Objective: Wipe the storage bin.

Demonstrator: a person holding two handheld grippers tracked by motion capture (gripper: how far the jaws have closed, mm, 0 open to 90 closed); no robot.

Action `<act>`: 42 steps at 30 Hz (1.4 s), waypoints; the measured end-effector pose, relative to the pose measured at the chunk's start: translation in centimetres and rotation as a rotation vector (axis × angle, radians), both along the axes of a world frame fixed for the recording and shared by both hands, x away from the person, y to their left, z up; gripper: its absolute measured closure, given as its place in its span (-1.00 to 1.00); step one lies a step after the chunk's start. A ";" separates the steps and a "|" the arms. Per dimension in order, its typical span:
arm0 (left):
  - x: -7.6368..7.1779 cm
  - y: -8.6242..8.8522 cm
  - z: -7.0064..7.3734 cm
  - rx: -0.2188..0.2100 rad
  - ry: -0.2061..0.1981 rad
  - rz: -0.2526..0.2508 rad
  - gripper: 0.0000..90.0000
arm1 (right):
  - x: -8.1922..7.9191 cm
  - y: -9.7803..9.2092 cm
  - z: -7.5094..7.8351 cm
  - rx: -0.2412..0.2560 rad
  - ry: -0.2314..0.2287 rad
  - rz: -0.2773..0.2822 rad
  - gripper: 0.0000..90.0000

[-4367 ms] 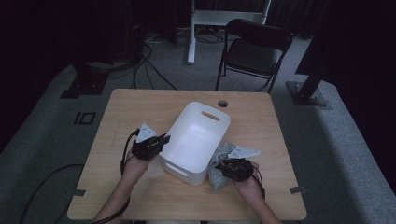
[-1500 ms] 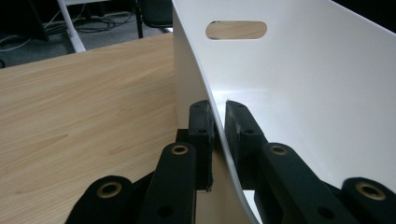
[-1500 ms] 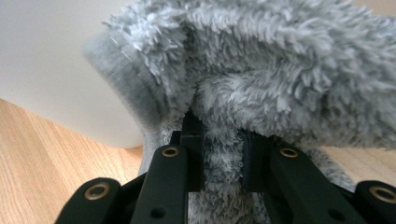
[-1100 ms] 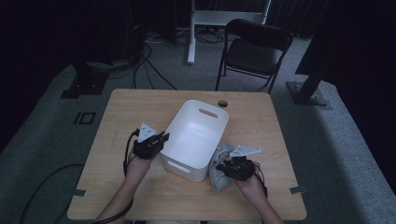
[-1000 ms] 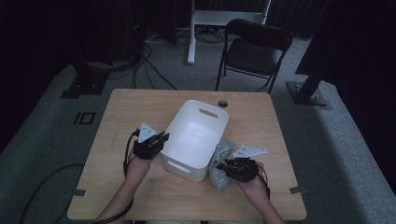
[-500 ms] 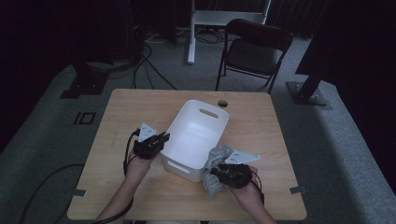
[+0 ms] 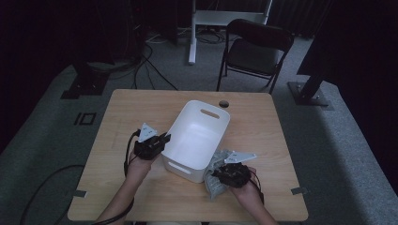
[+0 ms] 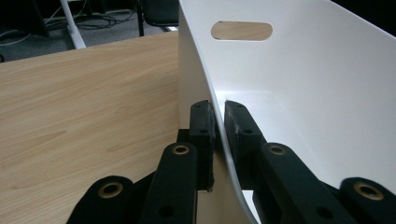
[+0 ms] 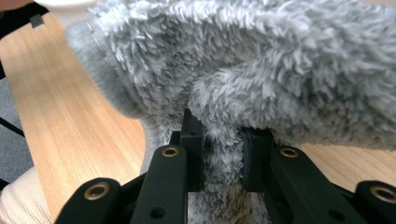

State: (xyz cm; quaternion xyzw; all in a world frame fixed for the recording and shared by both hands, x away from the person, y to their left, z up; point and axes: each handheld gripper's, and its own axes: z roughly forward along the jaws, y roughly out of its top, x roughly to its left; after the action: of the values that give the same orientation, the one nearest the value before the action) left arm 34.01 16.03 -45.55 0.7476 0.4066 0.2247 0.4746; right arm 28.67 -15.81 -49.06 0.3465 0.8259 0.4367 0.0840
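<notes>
A white plastic bin [image 7: 199, 138] with slot handles stands in the middle of the wooden table [image 7: 117, 112]. My left gripper [image 7: 162, 139] is shut on the bin's left wall; in the left gripper view the thin white wall [image 8: 205, 88] runs between the two black jaws of my left gripper [image 8: 219, 122]. A fluffy grey cloth [image 7: 216, 180] lies bunched on the table right of the bin's near corner. My right gripper [image 7: 217, 174] is shut on a fold of that grey cloth [image 9: 261, 70], whose pile bulges over the jaws of my right gripper [image 9: 223, 140].
The bin's inside [image 8: 317, 84] looks bare. A round cable hole [image 7: 224, 103] sits near the table's far edge. A black folding chair [image 7: 253, 51] and a white stand leg [image 7: 191, 33] stand beyond the table. Cables lie on the grey floor at left.
My right gripper has turned leftward toward the bin and shifted slightly left with the grey cloth in it. The left gripper stays clamped on the bin wall.
</notes>
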 end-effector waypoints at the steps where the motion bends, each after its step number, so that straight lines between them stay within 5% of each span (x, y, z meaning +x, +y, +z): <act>1: 0.0 0.0 0.0 -0.002 0.001 0.001 0.82 | 0.1 0.0 -0.1 -0.002 0.002 0.000 0.67; 21: 0.0 -0.1 0.0 0.014 -0.005 0.005 0.82 | 2.3 0.1 -3.3 -0.093 0.085 -0.012 0.67; 25: 0.0 0.1 0.0 0.017 -0.009 -0.001 0.81 | 2.2 0.0 -2.9 -0.107 0.077 -0.001 0.67; 35: 0.0 0.0 0.0 0.020 -0.011 -0.001 0.81 | 0.6 -2.0 2.5 0.075 -0.045 -0.015 0.67; 42: 0.1 0.0 0.0 0.014 -0.011 -0.027 0.82 | 1.2 -1.0 1.6 0.026 -0.042 -0.028 0.67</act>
State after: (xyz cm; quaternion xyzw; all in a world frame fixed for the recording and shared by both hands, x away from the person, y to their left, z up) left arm 34.12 16.06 -45.54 0.7551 0.3925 0.2251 0.4745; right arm 29.82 -16.80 -47.46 0.3496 0.8134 0.4534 0.1029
